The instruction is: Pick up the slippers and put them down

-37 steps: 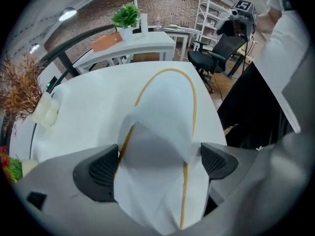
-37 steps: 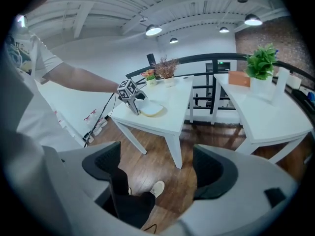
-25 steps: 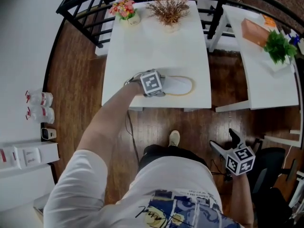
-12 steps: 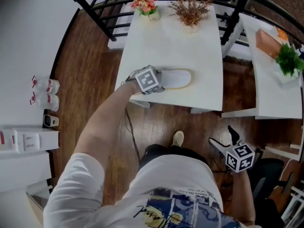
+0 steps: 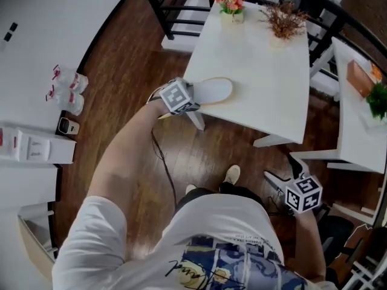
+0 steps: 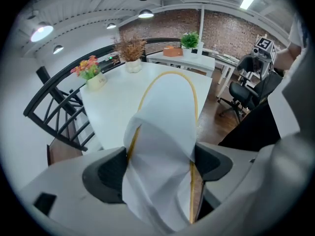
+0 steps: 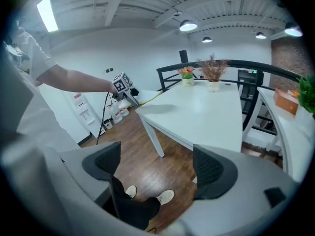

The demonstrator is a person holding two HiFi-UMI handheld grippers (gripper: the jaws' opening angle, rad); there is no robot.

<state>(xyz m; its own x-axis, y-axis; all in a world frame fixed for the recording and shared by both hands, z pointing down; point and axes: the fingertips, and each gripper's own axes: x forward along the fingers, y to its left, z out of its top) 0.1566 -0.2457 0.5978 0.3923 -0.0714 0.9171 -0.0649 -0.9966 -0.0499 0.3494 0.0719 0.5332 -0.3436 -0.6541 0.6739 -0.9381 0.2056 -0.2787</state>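
Note:
A white slipper (image 5: 213, 90) with a tan rim is held by its heel end in my left gripper (image 5: 184, 98), at the near left corner of the white table (image 5: 260, 71). In the left gripper view the slipper (image 6: 165, 127) fills the gap, and both pads of the left gripper (image 6: 160, 166) press its crumpled upper. Its toe points out over the table (image 6: 113, 97). My right gripper (image 5: 284, 171) hangs low at the right over the wooden floor, apart from the table. Seen in its own view, the right gripper (image 7: 155, 168) is open with nothing between its pads.
A flower pot (image 5: 231, 5) and a dried plant (image 5: 284, 20) stand at the table's far edge. A second table (image 5: 357, 125) at the right carries an orange box (image 5: 361, 77). Black railing (image 5: 175, 5) runs behind. Bottles (image 5: 66, 89) stand on the floor at the left.
My left gripper has carried the slipper leftward from the table's near edge to its left corner. The right gripper has shifted a little, still open.

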